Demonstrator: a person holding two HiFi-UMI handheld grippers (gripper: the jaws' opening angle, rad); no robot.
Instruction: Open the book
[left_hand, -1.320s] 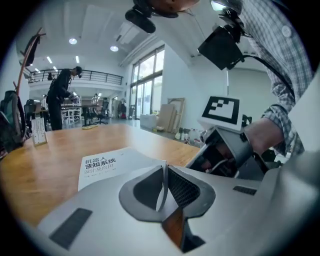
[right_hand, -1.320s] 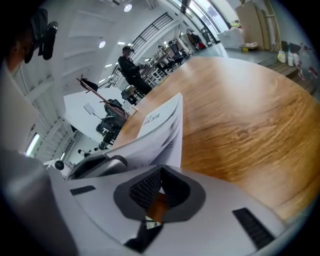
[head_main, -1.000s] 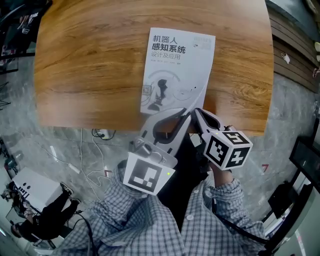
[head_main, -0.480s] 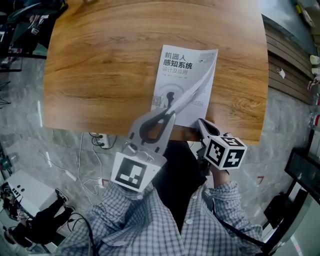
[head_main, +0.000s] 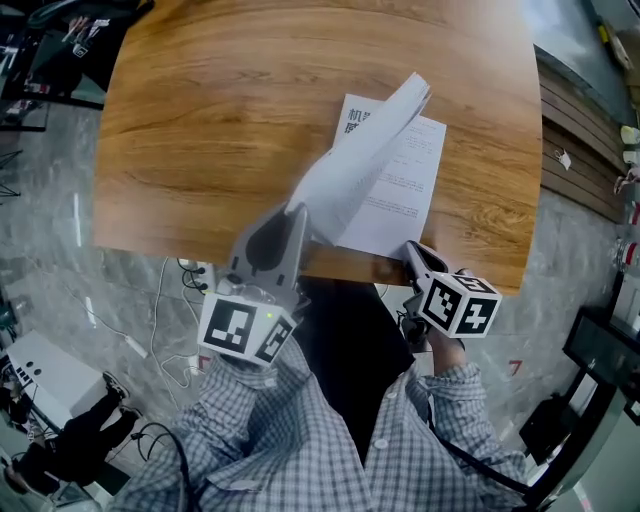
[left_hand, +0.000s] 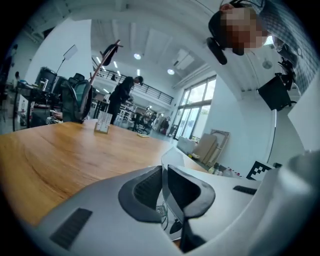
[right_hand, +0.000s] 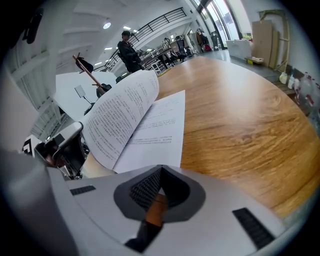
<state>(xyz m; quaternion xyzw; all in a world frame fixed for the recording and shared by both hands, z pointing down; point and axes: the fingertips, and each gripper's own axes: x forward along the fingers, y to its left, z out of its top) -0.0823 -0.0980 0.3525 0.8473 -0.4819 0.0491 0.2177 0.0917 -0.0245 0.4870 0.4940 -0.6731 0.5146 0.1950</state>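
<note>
Wooden worktop (head_main: 200, 120) held the book (head_main: 405, 195) lengthwise away from you near its front edge, your left tool (head_main: 297, 210) clamping the raised cover (head_main: 365, 140) above its left side, your right tool (head_main: 412, 250) shut, empty, by its near right corner.

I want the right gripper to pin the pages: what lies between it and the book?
Nothing visible: in the right gripper view, the shut right gripper ends right at the near edge of the book.

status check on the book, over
Left tongs shut on front leaves of the white paperback book, lifted and curling. Right tongs shut, empty, by its near corner. Book partly open on brown wooden table; nothing blocking.
</note>
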